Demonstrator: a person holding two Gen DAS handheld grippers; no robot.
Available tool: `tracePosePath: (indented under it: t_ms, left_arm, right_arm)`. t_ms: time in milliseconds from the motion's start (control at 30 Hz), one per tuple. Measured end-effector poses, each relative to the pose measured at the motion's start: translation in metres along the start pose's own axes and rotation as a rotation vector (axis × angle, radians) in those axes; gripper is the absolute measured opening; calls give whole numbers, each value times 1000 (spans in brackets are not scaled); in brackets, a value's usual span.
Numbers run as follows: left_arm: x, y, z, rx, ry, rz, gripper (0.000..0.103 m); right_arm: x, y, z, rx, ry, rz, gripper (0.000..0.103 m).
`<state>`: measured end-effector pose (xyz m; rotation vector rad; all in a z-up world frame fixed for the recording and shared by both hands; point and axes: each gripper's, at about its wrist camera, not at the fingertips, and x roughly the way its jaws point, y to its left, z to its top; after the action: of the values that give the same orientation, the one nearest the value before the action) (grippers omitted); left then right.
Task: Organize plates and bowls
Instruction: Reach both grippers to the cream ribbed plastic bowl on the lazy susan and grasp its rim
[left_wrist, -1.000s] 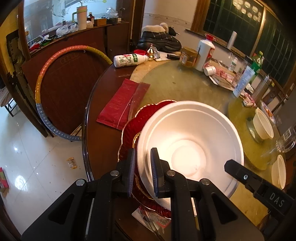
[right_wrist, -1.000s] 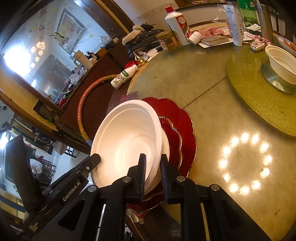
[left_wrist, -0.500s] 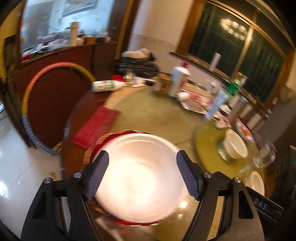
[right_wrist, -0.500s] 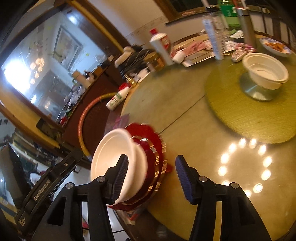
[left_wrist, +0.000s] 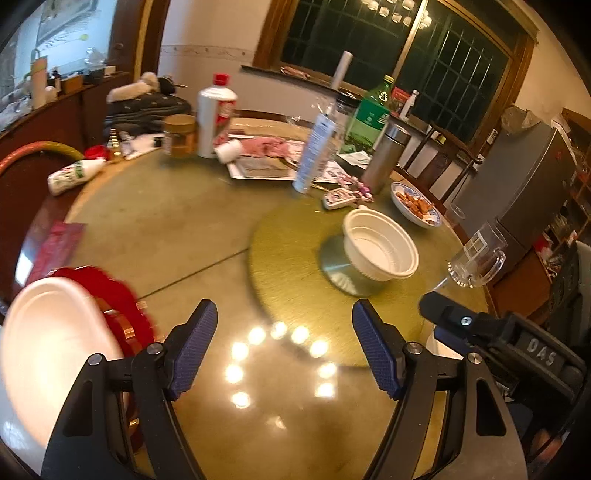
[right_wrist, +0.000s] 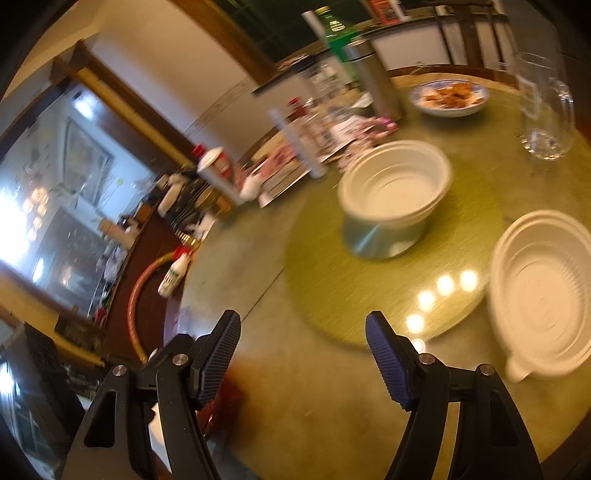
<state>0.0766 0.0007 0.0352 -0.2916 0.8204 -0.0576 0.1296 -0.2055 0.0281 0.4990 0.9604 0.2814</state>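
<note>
Gaping gripper (bare tabletop)

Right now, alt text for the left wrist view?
The left tongs stand open and empty over a round glass-topped table. A white bowl sits ahead on the green turntable; a white bowl on red plates sits at left.
</note>
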Motion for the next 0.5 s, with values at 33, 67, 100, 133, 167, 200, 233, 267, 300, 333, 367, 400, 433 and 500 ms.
tracePosePath:
  t_ms: [33,67,100,133,167,200,233,267,300,333,367,400,433,500]
  left_arm:
    - [9,-7,3,2,10,7,76]
    - [19,-13,7,0,21,11,75]
    - [26,-17,9,-4,28,7,76]
    - [33,-21,12,-8,36,5,75]
    - [43,-25,15,-13,49,13,75]
    - [49,-28,16,-21,56,14,75]
    - [59,-31,19,-31,66,11,75]
    - [67,-34,21,-41,76,11,75]
    - [74,-37,22,-50,84,12,75]
    - [81,-40,23,-58,91,14,75]
    - [88,-43,24,-63,96,17,75]
    - [95,-47,26,-68,97,19,75]
    - [102,-49,28,-74,96,32,75]
    - [112,-54,33,-90,93,35,75]
  right_arm:
    - [0,-8,9,14,-4,-8,72]
    - [-1,-16,16,28,-9,-14,72]
    - [-1,-26,26,48,-17,-23,72]
    - [-1,-32,32,60,-22,-31,72]
    - [0,-40,42,73,-25,-44,72]
    - [1,-46,48,79,-26,-48,72]
    - [2,-52,56,89,-31,-48,72]
    - [6,-58,63,99,-32,-59,72]
    - [9,-62,68,102,-28,-71,72]
    - [14,-66,73,105,-21,-79,72]
    - [18,-71,78,110,-17,-81,72]
    - [24,-76,84,117,-10,-93,72]
    - [29,-81,88,126,-6,-104,72]
    - [38,-89,96,147,-4,-116,71]
